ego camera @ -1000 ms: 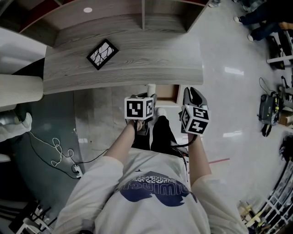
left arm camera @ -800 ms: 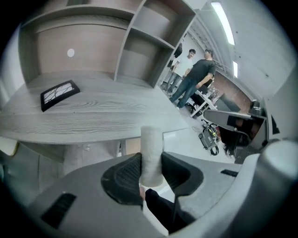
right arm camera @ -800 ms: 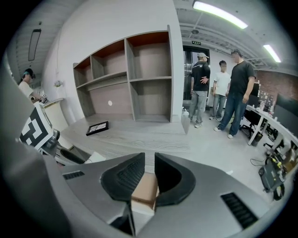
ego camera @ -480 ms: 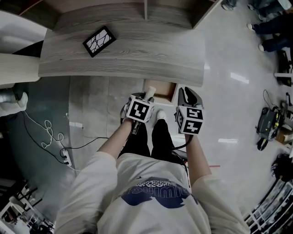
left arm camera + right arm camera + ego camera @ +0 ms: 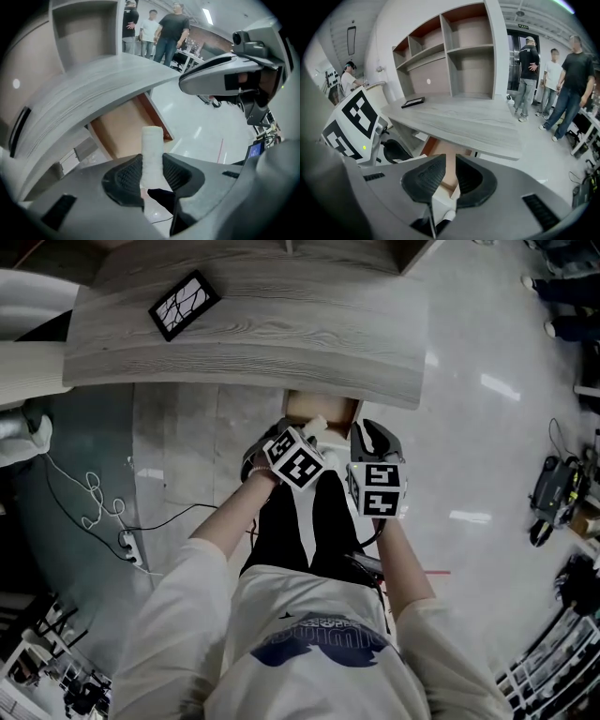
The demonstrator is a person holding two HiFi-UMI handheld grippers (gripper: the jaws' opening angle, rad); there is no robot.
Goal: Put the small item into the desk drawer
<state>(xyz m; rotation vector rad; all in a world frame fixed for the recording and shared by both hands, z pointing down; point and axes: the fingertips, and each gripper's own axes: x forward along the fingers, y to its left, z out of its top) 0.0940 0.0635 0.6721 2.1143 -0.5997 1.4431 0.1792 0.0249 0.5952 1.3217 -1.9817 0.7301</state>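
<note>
Where the grey, wood-grained surface (image 5: 253, 334) ends in a rounded front edge, a drawer (image 5: 323, 407) stands open beneath it, showing a smooth tan floor and a reddish-brown rim. You hold both tools just in front of its mouth, above a pale, glossy floor (image 5: 487, 427). Your left hand-held gripper (image 5: 152, 169) has moulded grey shells and black, finely ribbed pads. These pads pinch the small item (image 5: 152, 149), a white, matt cylinder with a faintly rough skin and a flat top. The pads press its lower half from either side, and its upper half stands clear of them. In the left gripper view it is upright, seen against the drawer's tan interior. In the head view its tip shows at the drawer's front edge, held in the jaws and not lying in the drawer. Your right hand-held gripper (image 5: 451, 176) is just beside the left one and has the same build. Its jaws are parted by a narrow gap. No object sits in that gap, and only the drawer's tan floor shows through it. A white cube (image 5: 300, 463) printed with black squares rides on each tool. Well back on the surface lies a flat black-framed panel (image 5: 183, 306) with a white, crack-like pattern. Behind it rises a shelf unit (image 5: 454, 61) of open rectangular compartments.
</note>
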